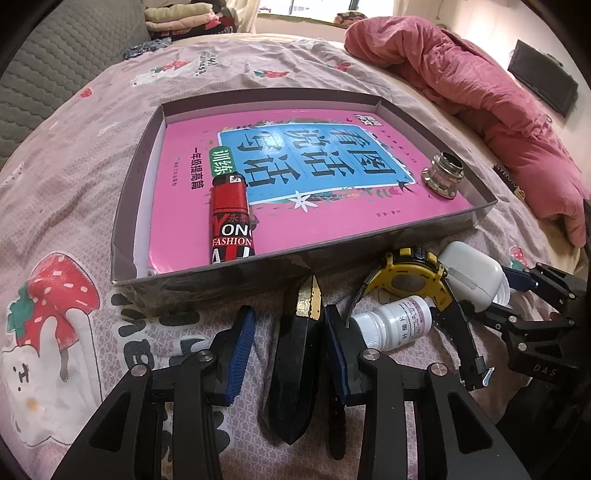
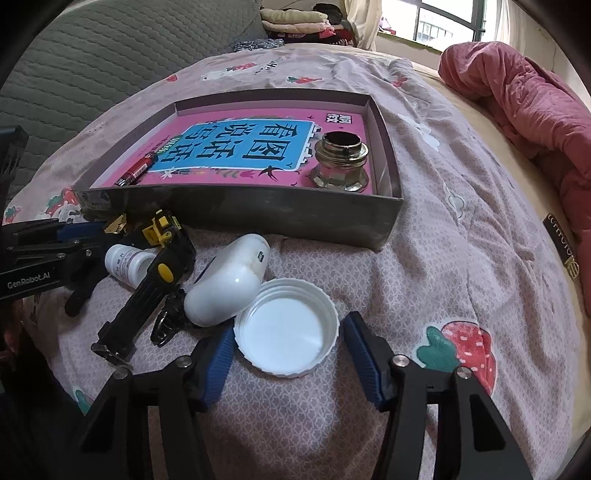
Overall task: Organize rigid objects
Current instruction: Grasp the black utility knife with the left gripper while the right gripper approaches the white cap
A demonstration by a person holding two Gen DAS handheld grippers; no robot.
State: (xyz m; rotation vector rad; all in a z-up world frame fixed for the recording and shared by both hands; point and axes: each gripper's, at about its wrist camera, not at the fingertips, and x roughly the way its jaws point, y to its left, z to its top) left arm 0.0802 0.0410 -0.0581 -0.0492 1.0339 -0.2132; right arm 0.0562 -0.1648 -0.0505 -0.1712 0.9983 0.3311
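Observation:
A shallow grey box (image 1: 207, 282) (image 2: 258, 218) lies on the bed, holding a pink book (image 1: 332, 206), a red lighter (image 1: 231, 221) and a metal fitting (image 1: 443, 175) (image 2: 340, 162). My left gripper (image 1: 288, 325) is open around a black object with a gold tip (image 1: 299, 354) lying on the sheet; the right pad touches it, the left stands apart. My right gripper (image 2: 290, 349) is open on either side of a white cap (image 2: 288, 328), with a gap on the right side. A white case (image 2: 229, 280), a white pill bottle (image 1: 393, 325) and a yellow-black tool (image 1: 410, 277) lie in between.
A red-pink quilt (image 1: 480, 92) (image 2: 524, 110) is heaped at the right. A grey quilted headboard (image 1: 55, 74) stands at the left. A black tag (image 2: 561, 247) lies on the bare mattress edge at right. Folded clothes (image 2: 303, 20) sit at the back.

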